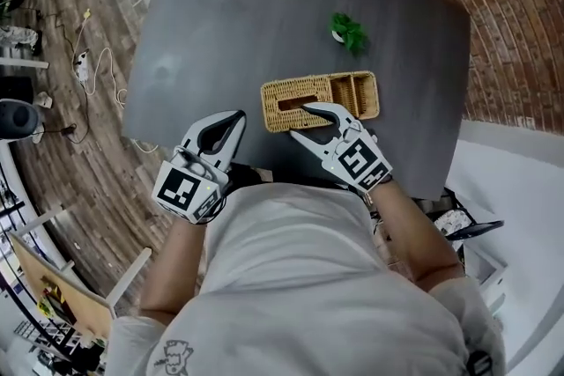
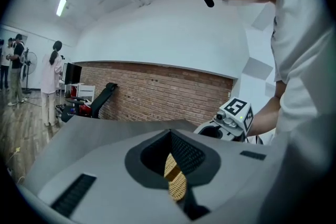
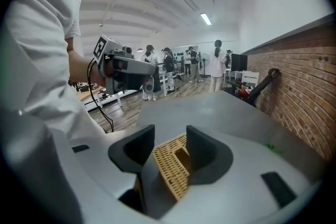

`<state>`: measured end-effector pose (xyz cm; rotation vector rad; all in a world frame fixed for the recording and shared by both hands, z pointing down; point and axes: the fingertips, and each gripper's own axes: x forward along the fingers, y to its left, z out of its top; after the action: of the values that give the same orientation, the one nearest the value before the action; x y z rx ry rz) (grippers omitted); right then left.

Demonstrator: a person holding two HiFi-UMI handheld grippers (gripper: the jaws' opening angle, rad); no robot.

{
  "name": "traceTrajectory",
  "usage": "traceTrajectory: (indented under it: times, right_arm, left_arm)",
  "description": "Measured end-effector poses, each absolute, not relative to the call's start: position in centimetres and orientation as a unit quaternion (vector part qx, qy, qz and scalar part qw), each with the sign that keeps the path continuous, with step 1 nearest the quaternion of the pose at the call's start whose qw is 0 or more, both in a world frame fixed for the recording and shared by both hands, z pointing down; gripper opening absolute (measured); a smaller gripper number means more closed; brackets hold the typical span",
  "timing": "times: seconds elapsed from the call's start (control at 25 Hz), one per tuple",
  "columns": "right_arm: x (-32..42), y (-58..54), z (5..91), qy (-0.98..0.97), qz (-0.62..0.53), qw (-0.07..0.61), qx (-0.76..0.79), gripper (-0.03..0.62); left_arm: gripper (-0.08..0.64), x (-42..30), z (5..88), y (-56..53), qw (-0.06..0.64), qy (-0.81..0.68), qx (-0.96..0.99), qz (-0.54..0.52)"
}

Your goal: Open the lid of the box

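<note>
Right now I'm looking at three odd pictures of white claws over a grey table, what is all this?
There's no robot: a person holds a two-jaw gripper in each hand. The top-down picture comes from a camera on the person's head; the other two from cameras riding on each gripper. On the grey table sit a woven box and a green plant. The right gripper is open, its jaws either side of the box's near edge, not clamping it. The left gripper is shut and empty, short of the box.
</note>
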<state>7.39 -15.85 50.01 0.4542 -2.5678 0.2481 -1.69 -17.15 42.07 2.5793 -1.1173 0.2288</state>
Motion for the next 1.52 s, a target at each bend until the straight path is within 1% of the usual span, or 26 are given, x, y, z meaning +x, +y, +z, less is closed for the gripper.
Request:
traceTrajectory:
  times: [0.52,0.72,1.12,1.24,1.32,1.52]
  right_arm:
    - [8.2,-14.8,57.8,-0.923,0.089,0.368,0.072,0.242]
    - [8.0,-14.0,60.4,-0.909,0.052,0.412,0.039,0.278]
    - [7.9,-13.6,62.9,-0.887,-0.034,0.460,0.003,0.279]
    - [7.8,-13.5,63.4,-0.880,-0.063,0.470,-0.004,0.270]
    - [7.8,-13.7,63.4,-0.878,-0.076,0.472,-0.003,0.245]
    - [7.8,-13.6,63.6,-0.874,-0.096,0.476,-0.006,0.238]
  left_arm:
    - [0.011,-0.4,46.4,-16.9,0.199,-0.398,0.890,0.098]
    - [0.011,-0.1,48.3,-16.5,0.219,-0.396,0.886,0.098]
    - [0.011,-0.8,50.4,-16.2,0.242,-0.403,0.877,0.102]
    - [0.011,-1.1,50.6,-16.1,0.245,-0.407,0.874,0.102]
    - [0.011,-1.2,50.7,-16.1,0.247,-0.407,0.874,0.102]
    - [0.011,-1.2,50.9,-15.7,0.249,-0.407,0.873,0.102]
